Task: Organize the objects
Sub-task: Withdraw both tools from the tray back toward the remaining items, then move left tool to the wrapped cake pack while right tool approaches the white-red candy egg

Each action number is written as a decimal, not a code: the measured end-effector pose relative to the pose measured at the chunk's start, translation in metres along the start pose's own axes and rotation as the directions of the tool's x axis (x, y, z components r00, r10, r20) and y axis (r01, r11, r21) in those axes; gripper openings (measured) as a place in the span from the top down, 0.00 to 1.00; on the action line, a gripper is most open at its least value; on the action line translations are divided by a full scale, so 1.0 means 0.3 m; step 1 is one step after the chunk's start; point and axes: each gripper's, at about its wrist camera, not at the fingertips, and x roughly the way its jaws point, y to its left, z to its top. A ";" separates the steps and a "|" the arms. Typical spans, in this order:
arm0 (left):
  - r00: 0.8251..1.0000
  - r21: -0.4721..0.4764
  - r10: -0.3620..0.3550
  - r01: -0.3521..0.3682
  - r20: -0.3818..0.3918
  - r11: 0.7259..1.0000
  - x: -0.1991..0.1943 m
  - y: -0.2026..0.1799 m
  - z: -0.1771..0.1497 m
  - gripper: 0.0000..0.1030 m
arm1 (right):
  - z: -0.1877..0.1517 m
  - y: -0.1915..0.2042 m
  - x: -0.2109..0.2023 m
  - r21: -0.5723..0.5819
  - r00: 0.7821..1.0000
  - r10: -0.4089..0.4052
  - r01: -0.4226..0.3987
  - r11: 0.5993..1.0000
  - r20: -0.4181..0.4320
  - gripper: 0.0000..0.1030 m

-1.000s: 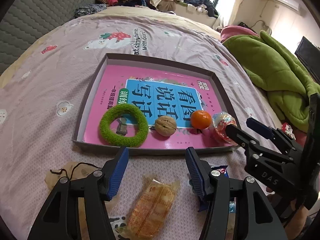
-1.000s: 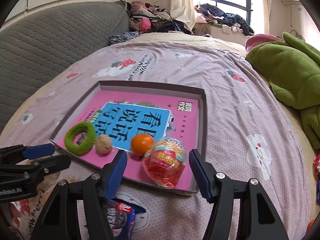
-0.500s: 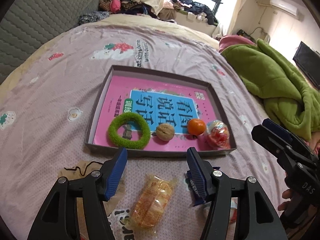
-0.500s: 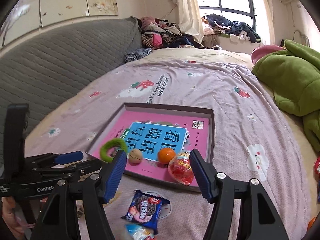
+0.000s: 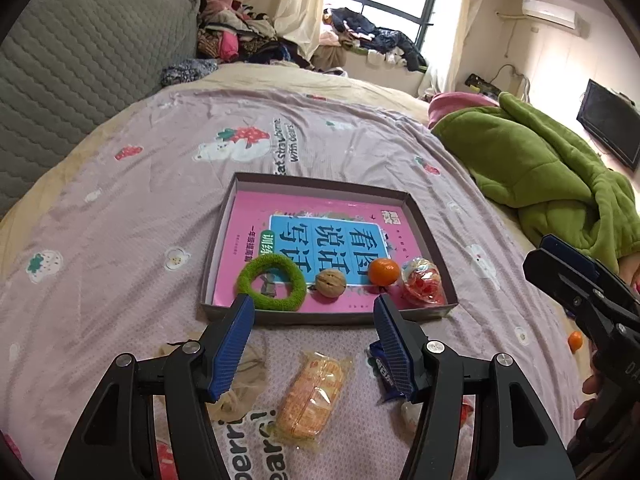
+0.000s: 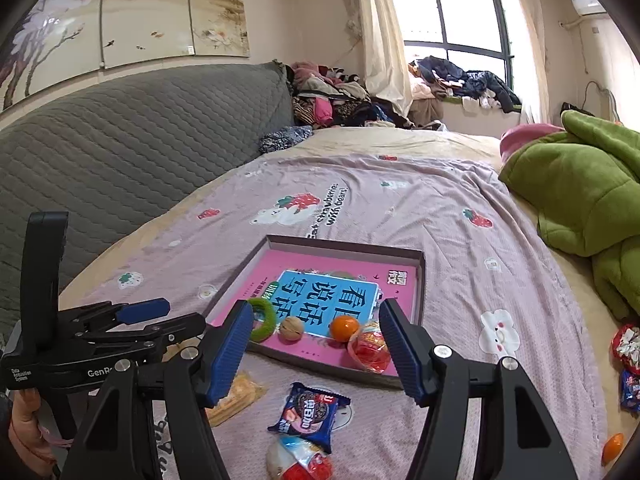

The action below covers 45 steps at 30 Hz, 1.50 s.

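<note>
Pink bedding printed with bears and strawberries covers the bed (image 5: 140, 216), on which a shallow grey tray (image 5: 430, 236) is laid. A pink and blue book (image 5: 324, 236) is seen lying flat inside the tray. Along the tray's near edge, four things are lined up on the book: a fuzzy green ring (image 5: 272, 282) at the left, then a walnut (image 5: 330, 283), a small orange (image 5: 383, 271), and a red toy in clear wrap (image 5: 423, 282) at the right end.

Both grippers are held above the bed, in front of the tray. The left gripper (image 5: 314, 348) is seen with its jaws spread wide and nothing between them; beneath it on the bedding lies an orange snack packet (image 5: 312, 396). The right gripper (image 6: 316, 354) is likewise shown with its jaws spread and empty. Below it a dark blue cookie packet (image 6: 310, 414) lies on the bedding, with a rounded red and white wrapped item (image 6: 300, 460) just in front of it.

A rumpled green blanket (image 6: 580, 184) is piled at the right side of the bed. A second small orange (image 6: 612, 446) rests on the bedding at the far right, well apart from the tray.
</note>
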 end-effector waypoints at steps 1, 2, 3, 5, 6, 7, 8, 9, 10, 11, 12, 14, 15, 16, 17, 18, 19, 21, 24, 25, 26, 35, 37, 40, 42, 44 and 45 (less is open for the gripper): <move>1.000 0.003 0.005 -0.005 0.005 1.000 -0.010 0.001 -0.001 0.38 | 0.000 0.010 -0.009 -0.007 1.000 0.004 -0.004 1.000 0.002 0.37; 1.000 0.004 0.009 -0.009 0.011 1.000 -0.020 0.000 -0.002 0.38 | -0.001 0.018 -0.017 -0.011 1.000 0.005 -0.005 1.000 0.006 0.37; 1.000 0.005 0.013 -0.013 0.019 1.000 -0.030 0.002 -0.002 0.38 | -0.001 0.027 -0.027 -0.014 1.000 0.006 -0.006 1.000 0.012 0.37; 0.999 0.010 0.024 -0.024 0.035 1.000 -0.052 0.004 -0.003 0.38 | -0.002 0.040 -0.042 -0.018 1.000 0.012 -0.011 1.000 0.019 0.37; 0.999 0.011 0.027 -0.027 0.041 1.000 -0.063 0.007 -0.004 0.38 | -0.003 0.046 -0.050 -0.020 1.000 0.014 -0.014 1.000 0.023 0.37; 0.999 0.010 0.026 -0.026 0.046 1.000 -0.070 0.008 -0.003 0.38 | -0.006 0.051 -0.059 -0.020 1.000 0.016 -0.015 1.000 0.027 0.37; 0.999 0.008 0.023 -0.023 0.049 1.000 -0.077 0.011 -0.002 0.38 | -0.010 0.058 -0.071 -0.021 0.999 0.015 -0.014 1.000 0.032 0.37; 0.998 0.006 0.020 -0.020 0.054 1.000 -0.087 0.015 -0.002 0.38 | -0.013 0.063 -0.078 -0.022 0.999 0.017 -0.016 1.000 0.033 0.37; 0.998 0.004 0.020 -0.020 0.061 1.000 -0.098 0.019 -0.002 0.38 | -0.016 0.068 -0.084 -0.024 0.999 0.017 -0.016 1.000 0.034 0.37; 0.998 0.003 0.018 -0.018 0.065 1.000 -0.107 0.022 -0.002 0.38 | -0.021 0.070 -0.090 -0.026 0.999 0.017 -0.016 1.000 0.036 0.37; 0.997 0.002 0.014 -0.015 0.071 1.000 -0.118 0.025 -0.003 0.38 | -0.025 0.075 -0.099 -0.027 0.999 0.018 -0.017 0.999 0.042 0.37; 0.997 0.005 0.017 -0.018 0.078 1.000 -0.140 0.029 -0.004 0.38 | -0.030 0.082 -0.109 -0.028 0.999 0.019 -0.018 0.999 0.047 0.37; 0.996 0.008 0.020 -0.020 0.084 1.000 -0.151 0.029 -0.005 0.38 | -0.033 0.084 -0.114 -0.026 0.999 0.021 -0.020 0.999 0.047 0.37; 0.996 0.012 0.021 -0.022 0.087 1.000 -0.158 0.026 -0.007 0.38 | -0.037 0.086 -0.121 -0.025 0.999 0.023 -0.022 0.999 0.048 0.37; 0.996 0.015 0.023 -0.024 0.090 1.000 -0.167 0.024 -0.009 0.38 | -0.040 0.090 -0.126 -0.024 0.999 0.024 -0.023 0.999 0.049 0.37; 0.995 0.017 0.025 -0.027 0.096 0.999 -0.178 0.025 -0.013 0.38 | -0.044 0.091 -0.131 -0.023 0.998 0.026 -0.025 0.999 0.049 0.37; 0.995 0.021 0.028 -0.030 0.098 0.999 -0.184 0.023 -0.017 0.38 | -0.047 0.092 -0.136 -0.021 0.998 0.026 -0.024 0.999 0.050 0.37; 0.994 0.025 0.031 -0.034 0.105 0.999 -0.199 0.022 -0.024 0.38 | -0.053 0.092 -0.148 -0.018 0.998 0.025 -0.024 1.000 0.055 0.37; 0.993 0.030 0.023 -0.027 0.112 0.999 -0.219 0.015 -0.039 0.38 | -0.063 0.092 -0.169 -0.007 0.997 0.034 -0.034 0.999 0.062 0.37; 0.993 0.030 0.022 -0.025 0.114 0.999 -0.227 0.014 -0.046 0.38 | -0.067 0.092 -0.175 -0.003 0.997 0.037 -0.037 0.999 0.064 0.37; 0.993 0.030 0.018 -0.021 0.114 0.999 -0.231 0.013 -0.050 0.38 | -0.070 0.092 -0.179 -0.002 0.997 0.039 -0.038 0.999 0.065 0.37; 0.993 0.042 0.014 -0.019 0.119 0.999 -0.259 -0.005 -0.093 0.37 | -0.097 0.089 -0.203 0.001 0.997 0.037 -0.037 0.999 0.062 0.37; 0.993 0.045 0.013 -0.019 0.120 0.999 -0.263 -0.010 -0.100 0.37 | -0.107 0.089 -0.210 -0.001 0.998 0.032 -0.032 0.999 0.062 0.37; 0.992 0.054 0.016 -0.023 0.123 0.998 -0.268 -0.020 -0.108 0.37 | -0.124 0.089 -0.228 -0.001 0.997 0.033 -0.033 0.999 0.065 0.37; 0.992 0.061 0.020 -0.028 0.126 0.998 -0.273 -0.027 -0.116 0.37 | -0.136 0.091 -0.236 -0.001 0.997 0.036 -0.036 0.999 0.065 0.37; 0.992 0.059 0.017 -0.025 0.125 0.998 -0.277 -0.031 -0.123 0.37 | -0.152 0.092 -0.245 -0.001 0.997 0.035 -0.035 0.999 0.069 0.37; 0.992 0.059 0.018 -0.026 0.123 0.998 -0.278 -0.031 -0.126 0.37 | -0.160 0.091 -0.249 0.000 0.997 0.033 -0.033 0.999 0.070 0.37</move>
